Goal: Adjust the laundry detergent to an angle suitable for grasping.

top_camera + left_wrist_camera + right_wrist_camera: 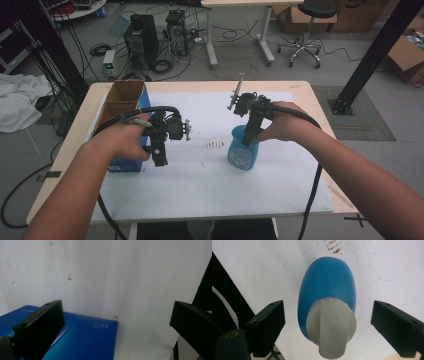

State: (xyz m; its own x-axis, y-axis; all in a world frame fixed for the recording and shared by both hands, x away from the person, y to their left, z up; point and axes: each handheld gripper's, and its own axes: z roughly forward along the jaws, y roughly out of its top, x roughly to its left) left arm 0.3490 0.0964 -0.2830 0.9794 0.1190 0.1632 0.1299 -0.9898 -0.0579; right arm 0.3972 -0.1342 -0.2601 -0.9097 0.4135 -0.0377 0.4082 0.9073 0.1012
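A workshop floor strewn with cables, computer towers [141,39] and a stool [309,27] lies behind a wooden desk [75,131] covered by a white sheet [200,185]. Right of centre on the sheet stands a blue bottle [242,150] with a white cap [331,327], upright, just beside a patch of dark specks [215,145]. The right gripper [248,134] hangs directly over the bottle, pointing down; in the right gripper view its fingers [268,323] stand released, one on each side of the cap with a clear gap to either side, touching nothing. The left gripper [159,159] is held near the desk's left side, beside a blue box [82,337] that stands at the sheet's edge with an open cardboard box [120,100] behind it. In the left gripper view its fingers [41,327] are spread wide and released, with bare sheet between them and a corner of the blue box below.
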